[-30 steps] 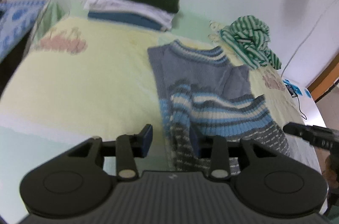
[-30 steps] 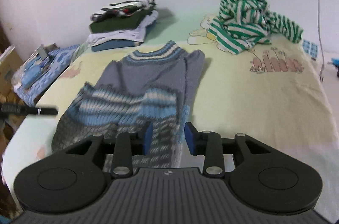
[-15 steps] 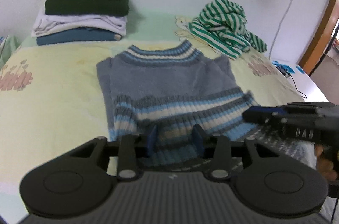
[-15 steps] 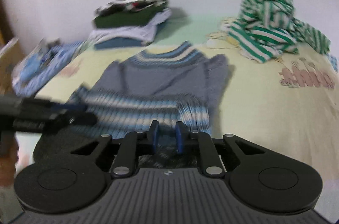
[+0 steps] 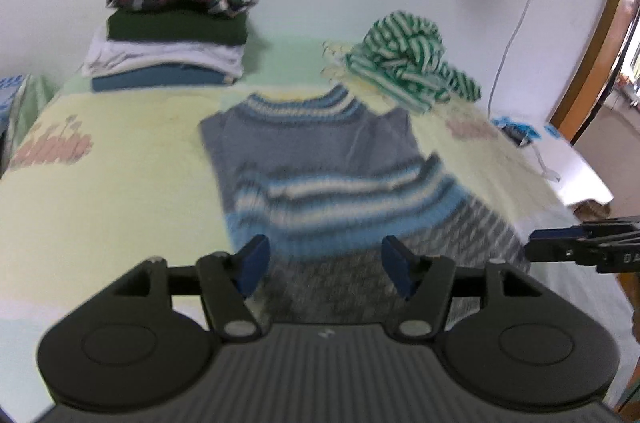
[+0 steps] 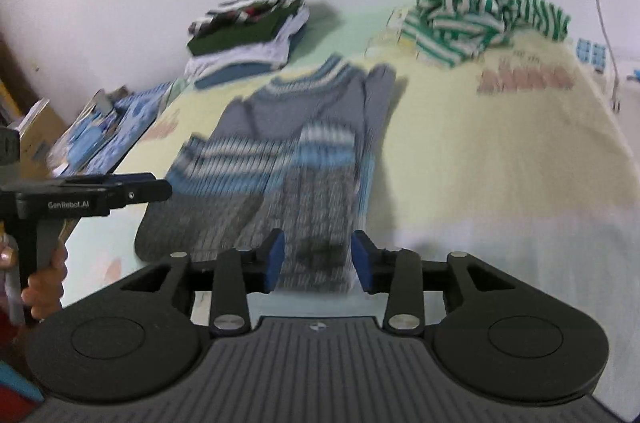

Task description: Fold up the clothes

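A grey knit sweater (image 5: 320, 147) (image 6: 304, 127) with blue and white stripes lies flat on the pale yellow bed sheet (image 5: 120, 191), its sleeves folded across the body. My left gripper (image 5: 325, 265) hovers at the near hem on the left side. Its jaws are opening wide, and the fabric lies loose below the gap, unpinched. My right gripper (image 6: 319, 259) is over the hem's right side; its jaws are opening too, with the hem lying between the blue pads (image 6: 276, 257), not pressed. Each gripper shows in the other's view: left gripper (image 6: 120, 187), right gripper (image 5: 560, 243).
A stack of folded clothes (image 5: 168, 39) (image 6: 248, 35) sits at the back by the white wall. A crumpled green-and-white striped garment (image 5: 408, 63) (image 6: 468, 11) lies at the back right. Blue packets (image 6: 100, 135) lie off the bed's left edge. A person's hand (image 6: 44, 283) holds the left gripper.
Both grippers' jaws have widened; the right one was almost shut half a second ago. Both views have drawn back toward the sweater's near hem.
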Available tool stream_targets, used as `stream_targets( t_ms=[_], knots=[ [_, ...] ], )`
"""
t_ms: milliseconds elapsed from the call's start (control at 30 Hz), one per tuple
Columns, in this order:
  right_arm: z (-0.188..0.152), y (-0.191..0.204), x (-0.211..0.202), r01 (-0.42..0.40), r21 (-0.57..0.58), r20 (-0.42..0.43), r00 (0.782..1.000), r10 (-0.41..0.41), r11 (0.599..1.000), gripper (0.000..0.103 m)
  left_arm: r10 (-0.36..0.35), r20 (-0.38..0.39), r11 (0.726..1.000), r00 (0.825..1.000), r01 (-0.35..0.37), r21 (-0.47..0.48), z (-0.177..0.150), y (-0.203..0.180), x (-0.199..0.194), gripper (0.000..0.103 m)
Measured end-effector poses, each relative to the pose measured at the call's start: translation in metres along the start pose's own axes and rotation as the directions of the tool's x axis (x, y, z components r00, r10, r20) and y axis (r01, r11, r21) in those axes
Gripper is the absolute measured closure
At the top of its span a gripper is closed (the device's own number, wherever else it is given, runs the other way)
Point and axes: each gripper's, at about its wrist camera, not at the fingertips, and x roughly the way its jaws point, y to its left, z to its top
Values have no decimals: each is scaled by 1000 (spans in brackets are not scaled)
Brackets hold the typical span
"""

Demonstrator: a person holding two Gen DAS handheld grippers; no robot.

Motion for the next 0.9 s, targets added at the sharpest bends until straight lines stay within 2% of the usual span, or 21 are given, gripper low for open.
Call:
stream_targets(
  t_ms=[100,167,200,333,400,433,500,533,667,733,767,900],
  knots=[
    [-9,-3,10,11,38,-7,1000,-11,999,67,22,-63,998,998,-25,-60,-13,10,6,39],
    [-9,-7,19,36,56,-37,999,-34,998,79,50,-97,994,994,-59,-89,-20,15,14,36],
    [-9,-9,23,51,58,-50,998,-48,997,78,68,-107,992,992,-78,-95,-22,16,18,31],
    [-10,-7,21,60,28,-67,996,-58,998,79,76,-106,987,991,-90,-130,-25,18,23,28],
    [-8,-8,18,63,30,-82,995,-61,998,78,77,-103,987,992,-91,-134,-24,19,20,28],
    [-6,-9,16,59,40,-78,995,-56,997,74,75,-101,986,992,-88,-138,-24,19,18,30],
    [-1,-10,10,47,53,-34,998,-45,998,68,71,-99,986,993,-85,-145,-24,19,13,33],
    [2,-10,8,42,55,-12,999,-42,998,62,71,-102,986,992,-85,-145,-25,19,11,33],
    [14,-5,21,11,61,22,1000,-12,998,60,58,-107,976,993,-79,-202,-27,21,10,33],
    [17,2,33,38,16,3,999,-38,999,59,68,-115,973,991,-92,-213,-29,20,12,32],
    [17,-1,36,42,30,-9,999,-42,999,55,72,-117,971,990,-97,-220,-30,20,13,31],
    [17,-10,41,31,88,-54,998,-26,996,54,57,-109,957,992,-86,-277,-31,24,12,32]
  ],
)
